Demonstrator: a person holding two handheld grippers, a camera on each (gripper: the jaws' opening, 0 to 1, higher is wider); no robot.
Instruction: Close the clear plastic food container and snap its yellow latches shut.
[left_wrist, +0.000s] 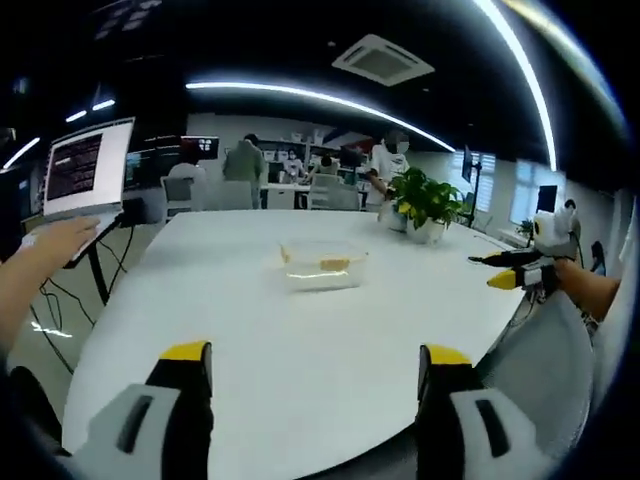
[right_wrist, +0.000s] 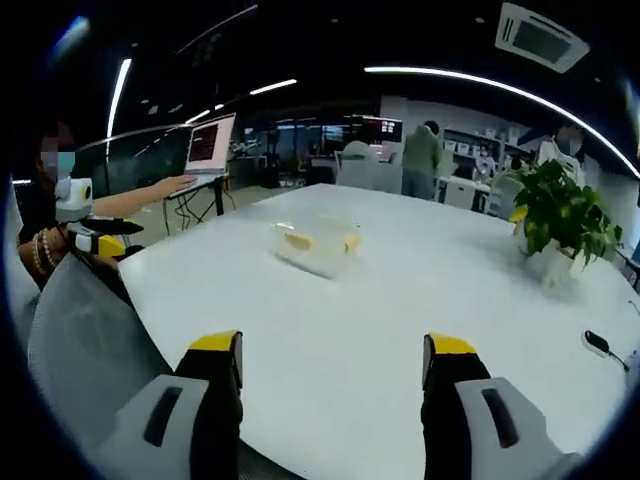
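In the left gripper view the left gripper (left_wrist: 315, 375) rises from the bottom of the frame with its yellow-tipped jaws spread wide and nothing between them, hanging over the near edge of a white table (left_wrist: 240, 330). The clear plastic food container (left_wrist: 322, 265) sits near the centre of the frame, well apart from the jaws, with yellow latches showing along its side; whether its lid is shut I cannot tell. A potted plant (left_wrist: 425, 205) stands at the upper right of the table, and the right gripper (left_wrist: 510, 270) comes in at the right edge, held by a person's hand. A laptop (left_wrist: 85, 170) stands at the upper left. In the right gripper view the right gripper (right_wrist: 330, 375) is likewise wide open and empty at the bottom, the container (right_wrist: 315, 245) lies just above centre, the plant (right_wrist: 560, 220) at the right, the laptop (right_wrist: 210, 145) at the upper left, and the left gripper (right_wrist: 100, 240) at the left edge
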